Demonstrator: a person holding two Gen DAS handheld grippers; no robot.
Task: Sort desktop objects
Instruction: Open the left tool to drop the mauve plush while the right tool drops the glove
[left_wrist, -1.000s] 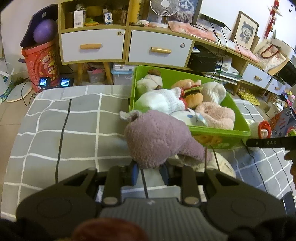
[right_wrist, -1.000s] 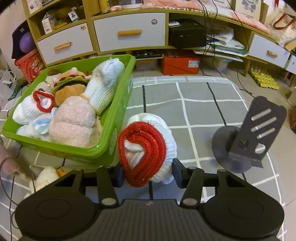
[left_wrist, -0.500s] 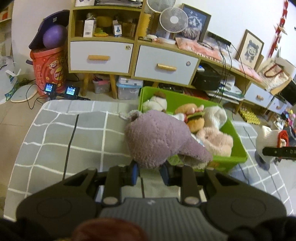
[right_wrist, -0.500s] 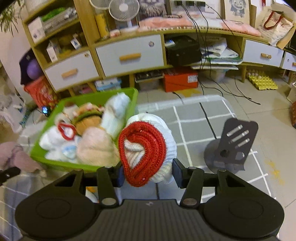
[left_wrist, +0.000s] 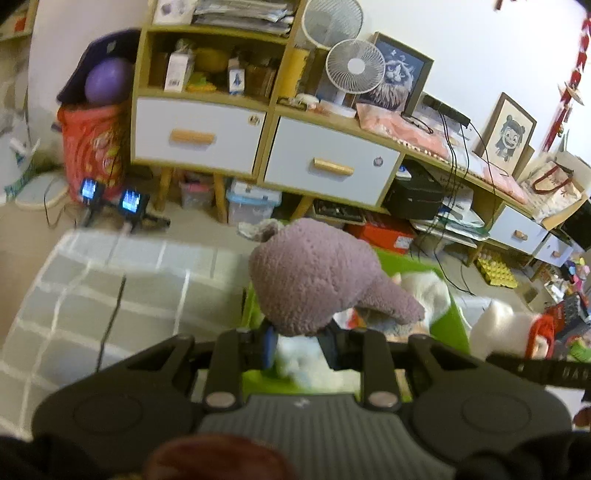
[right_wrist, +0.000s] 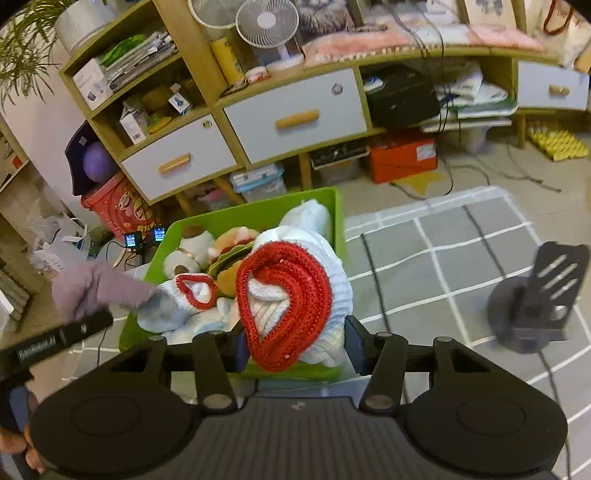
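My left gripper is shut on a mauve plush toy and holds it in the air over the near left part of the green bin. My right gripper is shut on a white knitted toy with a red loop, held above the near edge of the green bin. The bin holds several plush toys, among them a burger plush. The mauve toy and left gripper show at the left of the right wrist view; the white toy shows at the right of the left wrist view.
The bin stands on a grey checked cloth. A black phone stand stands on the cloth to the right. Behind are a wooden cabinet with white drawers, a red tub, boxes and cables on the floor.
Both grippers have risen with their toys and moved over the green bin, the left from the left side, the right from the right side. Their grips are unchanged.
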